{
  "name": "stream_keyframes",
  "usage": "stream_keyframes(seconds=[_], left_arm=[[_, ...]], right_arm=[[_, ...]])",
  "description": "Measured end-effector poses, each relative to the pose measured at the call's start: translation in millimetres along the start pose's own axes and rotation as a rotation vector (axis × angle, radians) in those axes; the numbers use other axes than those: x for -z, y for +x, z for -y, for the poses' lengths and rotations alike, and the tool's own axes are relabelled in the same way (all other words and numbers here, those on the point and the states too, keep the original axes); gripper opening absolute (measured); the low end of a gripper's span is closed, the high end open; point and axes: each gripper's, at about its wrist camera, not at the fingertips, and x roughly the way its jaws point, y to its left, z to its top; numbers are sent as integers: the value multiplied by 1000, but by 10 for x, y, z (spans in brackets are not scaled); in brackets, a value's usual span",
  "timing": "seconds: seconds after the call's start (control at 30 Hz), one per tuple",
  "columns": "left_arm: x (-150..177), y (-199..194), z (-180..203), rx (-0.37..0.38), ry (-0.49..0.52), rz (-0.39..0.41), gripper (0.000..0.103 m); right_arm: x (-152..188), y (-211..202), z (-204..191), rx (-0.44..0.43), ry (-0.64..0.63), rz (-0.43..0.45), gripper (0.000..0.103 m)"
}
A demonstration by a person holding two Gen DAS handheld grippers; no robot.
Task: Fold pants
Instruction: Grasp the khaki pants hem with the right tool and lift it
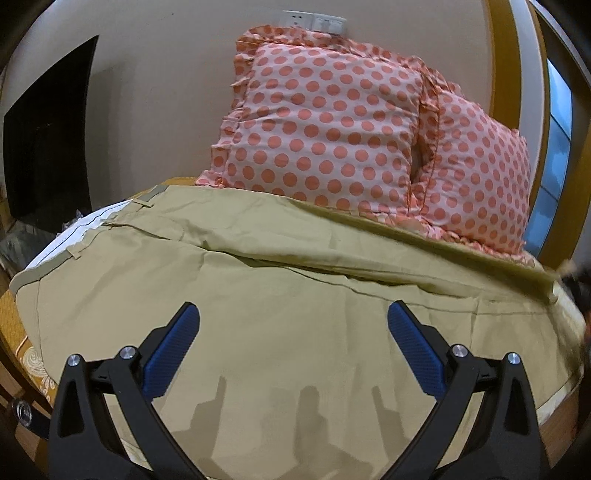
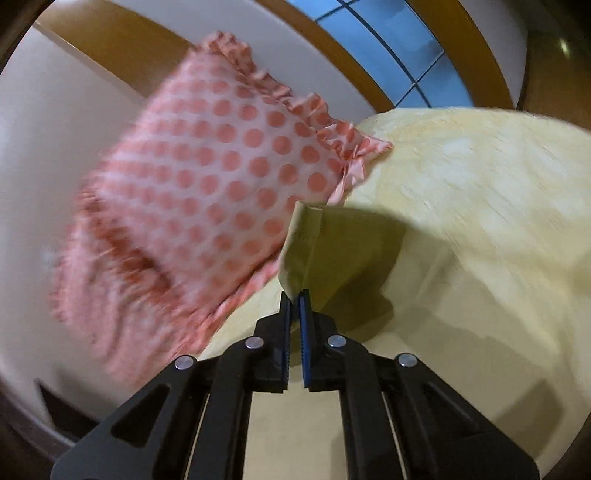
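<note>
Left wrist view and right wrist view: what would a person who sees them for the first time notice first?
The pink polka-dot pillows stand out first, propped against the wall behind the khaki pants spread over the bed. Next is the left gripper, wide open above the pants. In the right wrist view, the right gripper is shut on a lifted edge of the pants over the yellow bedsheet.

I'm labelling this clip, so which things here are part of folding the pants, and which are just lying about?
Part of the job:
khaki pants, spread on the bed
right gripper, shut on the pants' leg end
left gripper, open above them

Lying about:
polka-dot pillows
yellow bedspread
wall sockets
</note>
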Motion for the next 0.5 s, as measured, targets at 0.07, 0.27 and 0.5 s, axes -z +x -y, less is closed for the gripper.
stream_keyframes(seconds=[0.07,0.27,0.5], left_arm=[[-38,-25,-15,1,-9,17,101],[-272,15,-34,10,29,34,101],[-618,287,-315,125,-52,14,101]], right_arm=[[159,-96,86,7,20,-22,5],[299,-47,346,4,138,-124,20],[267,19,321,17,136,-95,45]])
